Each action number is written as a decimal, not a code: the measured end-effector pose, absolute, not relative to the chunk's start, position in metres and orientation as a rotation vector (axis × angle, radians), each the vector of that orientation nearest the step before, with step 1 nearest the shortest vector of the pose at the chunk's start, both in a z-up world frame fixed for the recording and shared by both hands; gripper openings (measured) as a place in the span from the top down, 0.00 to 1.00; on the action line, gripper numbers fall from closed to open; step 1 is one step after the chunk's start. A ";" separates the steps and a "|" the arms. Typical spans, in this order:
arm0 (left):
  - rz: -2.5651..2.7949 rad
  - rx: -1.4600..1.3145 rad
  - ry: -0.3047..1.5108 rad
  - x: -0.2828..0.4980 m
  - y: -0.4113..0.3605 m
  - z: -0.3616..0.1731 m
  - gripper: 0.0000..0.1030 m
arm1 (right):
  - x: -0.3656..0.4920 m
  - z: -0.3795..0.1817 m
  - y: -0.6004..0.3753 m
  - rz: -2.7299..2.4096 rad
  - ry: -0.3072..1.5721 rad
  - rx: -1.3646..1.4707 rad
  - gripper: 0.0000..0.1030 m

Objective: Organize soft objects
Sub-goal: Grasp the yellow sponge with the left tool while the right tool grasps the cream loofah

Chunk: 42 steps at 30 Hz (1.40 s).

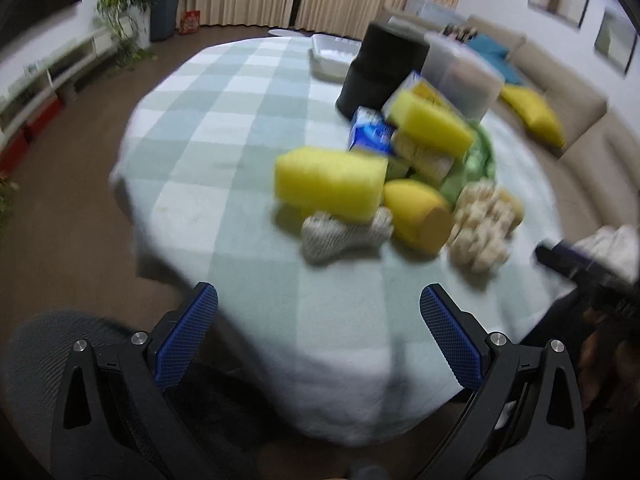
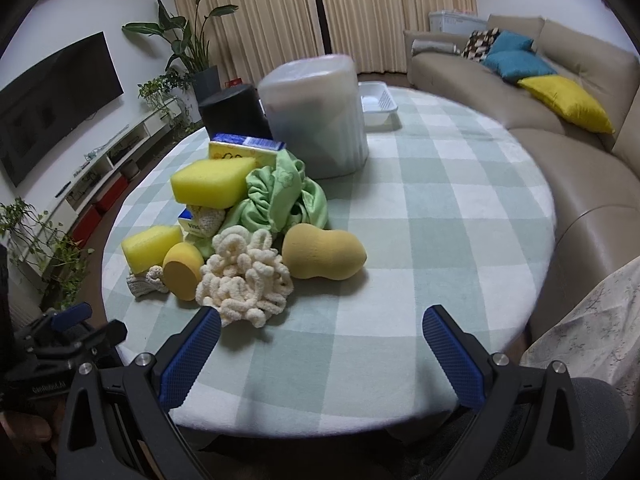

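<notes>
Right wrist view: soft-object pile (image 2: 240, 236) heaped at 10 o'clock, untouched.
Right gripper (image 2: 320, 344) and left gripper (image 1: 319, 320) both released, empty, likely poised to sort.

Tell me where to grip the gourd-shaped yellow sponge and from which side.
Probably best at the narrow waist of the gourd-shaped sponge. It lies on its side at the pile's right edge, open tablecloth beyond, so bring the open right claw from above, fingers spanning the waist.

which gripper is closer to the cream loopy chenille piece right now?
Right. The right gripper is open with its left fingertip almost at the near edge of the cream chenille piece. The left gripper is open too, farther back near the table's edge, with bare cloth between.
</notes>
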<state>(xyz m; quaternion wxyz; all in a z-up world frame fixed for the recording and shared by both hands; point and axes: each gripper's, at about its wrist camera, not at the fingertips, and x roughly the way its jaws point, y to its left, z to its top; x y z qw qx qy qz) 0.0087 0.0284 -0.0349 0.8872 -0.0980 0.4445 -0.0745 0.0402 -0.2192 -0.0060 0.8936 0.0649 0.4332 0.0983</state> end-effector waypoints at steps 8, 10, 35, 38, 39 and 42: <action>-0.225 -0.179 0.901 0.059 0.049 -0.018 0.00 | 0.055 -0.005 -0.198 0.370 0.952 0.146 0.00; -0.250 -0.150 0.982 0.071 0.046 -0.025 0.00 | 0.058 -0.012 -0.185 0.394 0.965 0.143 0.00; -0.385 -0.093 1.068 0.106 0.030 -0.043 0.14 | 0.069 -0.027 -0.151 0.343 0.926 -0.017 0.38; -0.386 -0.100 1.056 0.103 0.028 -0.042 0.25 | 0.071 -0.028 -0.150 0.344 0.917 -0.021 0.38; -0.391 -0.108 1.054 0.103 0.028 -0.042 0.27 | 0.072 -0.028 -0.150 0.344 0.915 -0.023 0.38; -0.401 -0.121 1.049 0.105 0.025 -0.042 0.36 | 0.073 -0.028 -0.149 0.348 0.911 -0.020 0.38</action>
